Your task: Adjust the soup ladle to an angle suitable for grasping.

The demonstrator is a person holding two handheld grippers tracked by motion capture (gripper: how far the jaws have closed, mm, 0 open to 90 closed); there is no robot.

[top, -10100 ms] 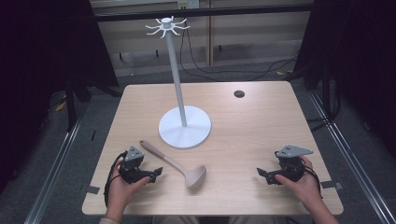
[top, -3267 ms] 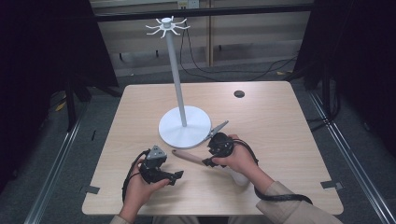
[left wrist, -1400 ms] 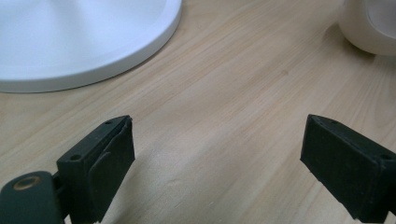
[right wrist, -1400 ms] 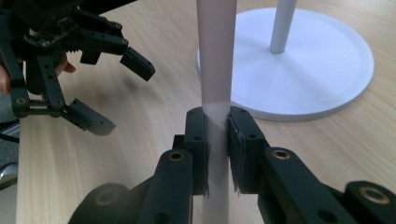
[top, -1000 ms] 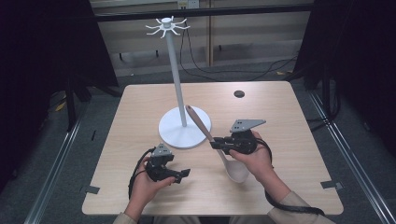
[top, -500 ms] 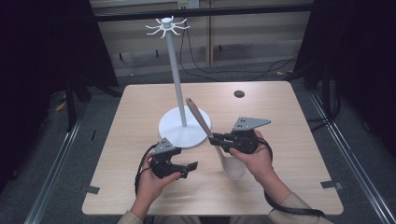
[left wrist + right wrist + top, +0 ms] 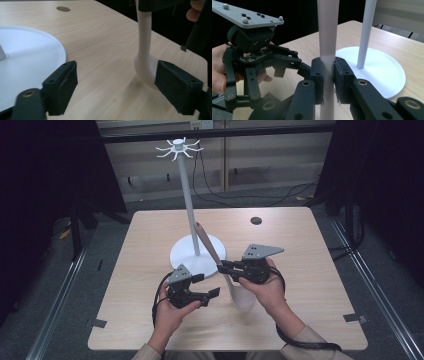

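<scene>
Right gripper (image 7: 223,266) jaws clamped on ladle (image 7: 239,295) handle, ladle upright beside white stand (image 7: 197,256), bowl just above desk (image 7: 310,270), left gripper (image 7: 210,287) jaws wide, just closing slightly, bowl between them, untouched.

- The right gripper (image 7: 328,75) has its two black jaws pressed against the pale handle of a ladle (image 7: 327,37), gripping it from both sides.
- That handle stands nearly upright between the pads and runs out of the top and bottom of the picture.
- To the left is the left gripper (image 7: 287,61), held in a hand (image 7: 219,67), with a grey three-cornered plate (image 7: 242,13) on top.
- Its dark linkage reaches toward the ladle's handle, just beside the right gripper's left jaw.
- To the right, a white stand (image 7: 367,32) rises from its round white base (image 7: 384,72) on the wooden table (image 7: 412,52).
- The base lies near the table's far edge in this view.
</scene>
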